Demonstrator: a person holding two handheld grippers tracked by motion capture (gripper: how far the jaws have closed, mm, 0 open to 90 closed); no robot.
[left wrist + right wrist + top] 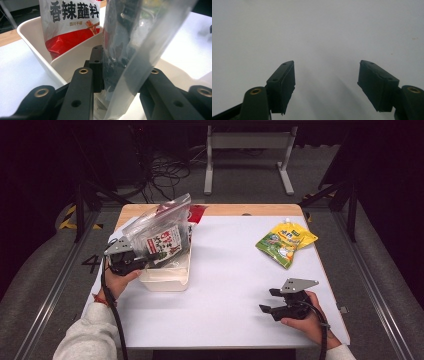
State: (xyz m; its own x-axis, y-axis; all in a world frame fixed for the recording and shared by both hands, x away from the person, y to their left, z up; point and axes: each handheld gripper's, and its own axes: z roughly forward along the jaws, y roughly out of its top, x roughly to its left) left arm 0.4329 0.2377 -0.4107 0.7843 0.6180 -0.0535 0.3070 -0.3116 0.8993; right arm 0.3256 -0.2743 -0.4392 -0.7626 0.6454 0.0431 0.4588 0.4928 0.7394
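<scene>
A clear zip bag point(162, 222) with dark packets inside stands tilted over a white tub point(167, 276) at the table's left. My left gripper point(145, 256) is shut on the bag's lower edge; in the left gripper view the plastic bag point(140, 45) is pinched between the jaws. A red and white seasoning packet point(70, 22) leans inside the tub point(32, 40). My right gripper point(268, 300) rests low at the table's front right, open, with bare white table between its fingertips point(284, 82). A yellow snack pouch point(285, 241) lies at the back right.
The white table surface point(225, 285) spreads between the tub and the right gripper. A wooden strip point(240, 210) runs along the far edge. Cables and a metal frame point(247, 150) are on the floor beyond the table.
</scene>
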